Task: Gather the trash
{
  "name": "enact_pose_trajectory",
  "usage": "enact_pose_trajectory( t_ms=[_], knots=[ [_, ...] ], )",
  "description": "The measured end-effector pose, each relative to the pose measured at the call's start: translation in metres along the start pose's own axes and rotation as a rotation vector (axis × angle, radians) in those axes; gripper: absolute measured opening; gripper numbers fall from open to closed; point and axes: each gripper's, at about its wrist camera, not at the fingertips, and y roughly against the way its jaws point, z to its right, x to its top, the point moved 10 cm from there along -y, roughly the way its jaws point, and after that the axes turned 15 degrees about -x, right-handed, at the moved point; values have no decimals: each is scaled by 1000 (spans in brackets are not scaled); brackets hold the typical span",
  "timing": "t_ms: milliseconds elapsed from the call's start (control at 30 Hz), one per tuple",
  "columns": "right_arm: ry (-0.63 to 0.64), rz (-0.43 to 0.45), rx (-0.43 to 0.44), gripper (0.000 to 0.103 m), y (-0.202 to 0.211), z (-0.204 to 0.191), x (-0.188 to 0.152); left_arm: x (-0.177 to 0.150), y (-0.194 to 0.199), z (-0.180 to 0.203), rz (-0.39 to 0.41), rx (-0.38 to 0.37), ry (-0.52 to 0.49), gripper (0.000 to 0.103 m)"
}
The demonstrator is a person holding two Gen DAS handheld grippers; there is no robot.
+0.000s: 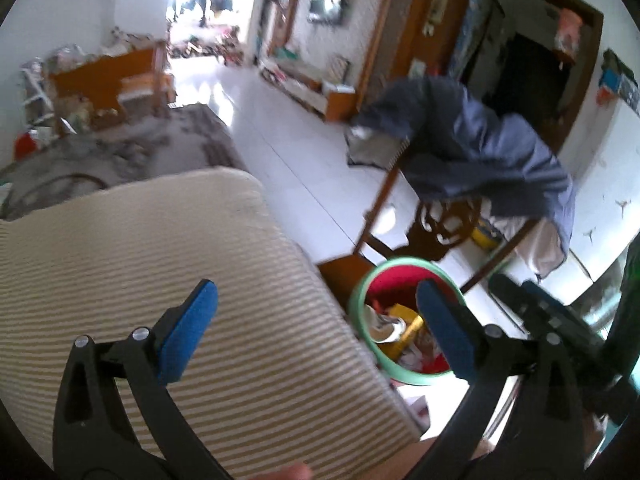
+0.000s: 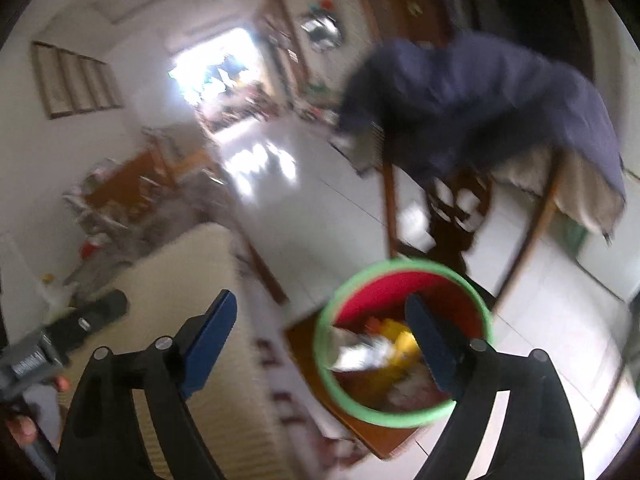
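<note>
Left claw: blue pads wide apart, nothing between them. Right claw: pads likewise spread, empty. Both frames are motion-blurred, the right wrist view more so.

Under the left claw's left finger lies a striped cushion, beige and cream, filling the space below and to the left. Just ahead of its right finger, lower down, stands the trash bin: red inside, green rim, on a low wooden stand. In the right wrist view the same bin sits directly ahead of the right claw, its right finger overlapping the bin mouth.

Contents of the bin: crumpled paper and wrappers plus something yellow, possibly a box; too blurred to tell more. No loose trash outside the bin can be made out.

Handling, as judged: paper and wrappers are light, soft and crushable, so a pinch on a raised fold or edge should hold; glossy wrapper may slip. The bin looks like thin rigid plastic, light; the rim is the place to grip.

Beyond the bin: a wooden chair draped with dark blue cloth, on white tiled floor.
</note>
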Motion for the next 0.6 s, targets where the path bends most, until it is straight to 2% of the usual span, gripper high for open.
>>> enact_pose_trajectory(
  t_ms=[67, 133, 267, 333, 467, 600],
  knots=[
    [-18, 51, 63, 95, 19, -26, 10, 2, 32, -15, 63, 42, -5, 97],
    [-10, 115, 112, 96, 34, -54, 12, 1, 60, -28, 121, 81, -8, 97],
    [14, 267, 103, 96, 46, -100, -2, -4, 110, -52, 219, 145, -6, 97],
    [38, 299, 91, 96, 42, -118, -21, -5, 133, -61, 261, 186, -16, 98],
    [163, 206, 93, 96, 19, -145, -49, -4, 168, -74, 337, 234, -14, 98],
    [148, 216, 75, 96, 17, -141, -51, -3, 181, -85, 379, 251, 17, 98]
  ],
)
